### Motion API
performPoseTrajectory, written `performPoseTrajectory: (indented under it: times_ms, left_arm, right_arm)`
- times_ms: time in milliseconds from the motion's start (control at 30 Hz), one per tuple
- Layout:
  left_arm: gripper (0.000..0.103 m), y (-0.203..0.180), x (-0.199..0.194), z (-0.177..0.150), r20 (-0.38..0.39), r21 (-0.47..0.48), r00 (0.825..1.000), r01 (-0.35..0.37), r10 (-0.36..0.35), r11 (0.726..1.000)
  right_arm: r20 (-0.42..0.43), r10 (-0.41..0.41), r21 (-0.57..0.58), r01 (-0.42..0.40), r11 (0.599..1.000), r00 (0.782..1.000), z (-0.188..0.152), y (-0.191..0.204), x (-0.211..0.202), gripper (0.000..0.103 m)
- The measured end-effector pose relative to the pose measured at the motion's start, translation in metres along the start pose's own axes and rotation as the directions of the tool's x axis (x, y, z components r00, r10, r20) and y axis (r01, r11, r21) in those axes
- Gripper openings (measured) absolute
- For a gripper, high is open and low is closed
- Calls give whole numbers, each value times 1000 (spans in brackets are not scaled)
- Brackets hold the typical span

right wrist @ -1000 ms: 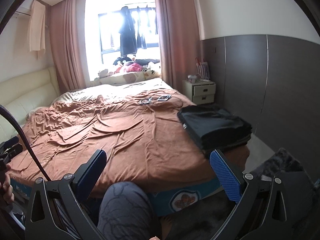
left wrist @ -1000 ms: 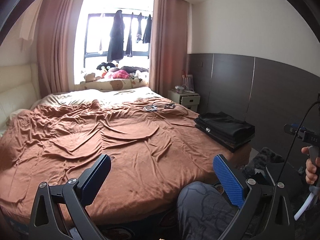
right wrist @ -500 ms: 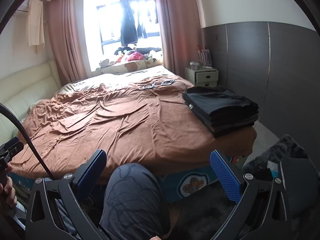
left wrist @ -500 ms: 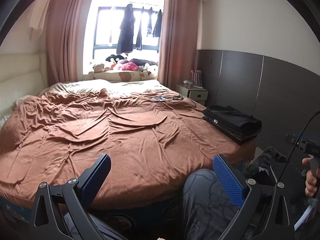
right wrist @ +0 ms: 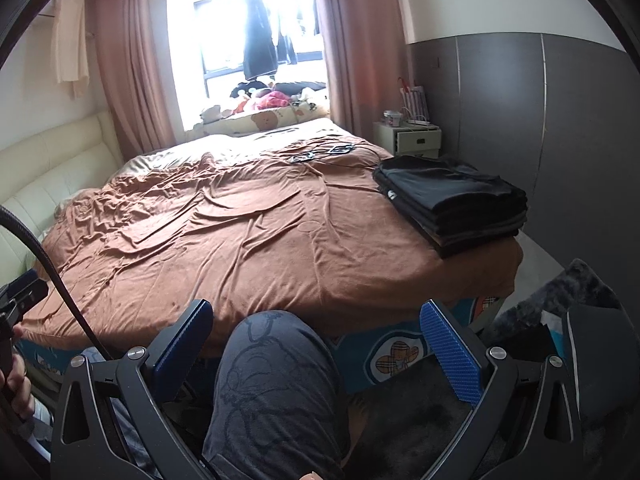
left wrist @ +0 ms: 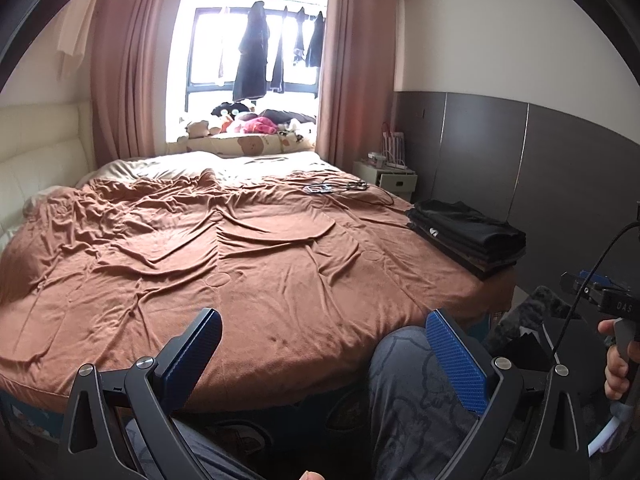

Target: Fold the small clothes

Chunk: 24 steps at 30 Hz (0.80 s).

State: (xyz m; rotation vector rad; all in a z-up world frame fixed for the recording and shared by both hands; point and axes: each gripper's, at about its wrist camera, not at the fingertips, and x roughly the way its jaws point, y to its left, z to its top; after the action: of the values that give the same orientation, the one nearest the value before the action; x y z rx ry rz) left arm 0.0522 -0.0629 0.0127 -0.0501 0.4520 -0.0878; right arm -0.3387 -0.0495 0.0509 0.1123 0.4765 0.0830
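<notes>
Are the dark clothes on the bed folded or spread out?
Folded: the dark clothes sit as a neat layered stack with squared edges at the bed's right corner.

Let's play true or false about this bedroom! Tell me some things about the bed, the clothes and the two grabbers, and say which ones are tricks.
1. A stack of folded black clothes sits at the right edge of the bed with the rumpled brown blanket. True.
2. The left gripper is squeezing a sock. False: its jaws are wide open and hold nothing.
3. The right gripper is open and empty. True.
4. The curtains are shut. False: the pink curtains are drawn aside, with dark clothes hanging at the bright window.
5. Some thin black cables lie on the blanket. True.
</notes>
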Motion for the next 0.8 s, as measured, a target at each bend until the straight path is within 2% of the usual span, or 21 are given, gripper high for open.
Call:
performPoseTrajectory:
  times_ms: [233, 800]
  left_arm:
    - [103, -2, 0, -1, -1, 0, 1000, 7, -7, 1000]
    - [103, -2, -4, 0, 9, -14, 1000, -4, 4, 1000]
  right_arm:
    - [-13, -2, 7, 3, 1000, 1000, -5, 2, 2, 103]
    - [14, -4, -1, 4, 1000, 1000, -3, 3, -1, 103]
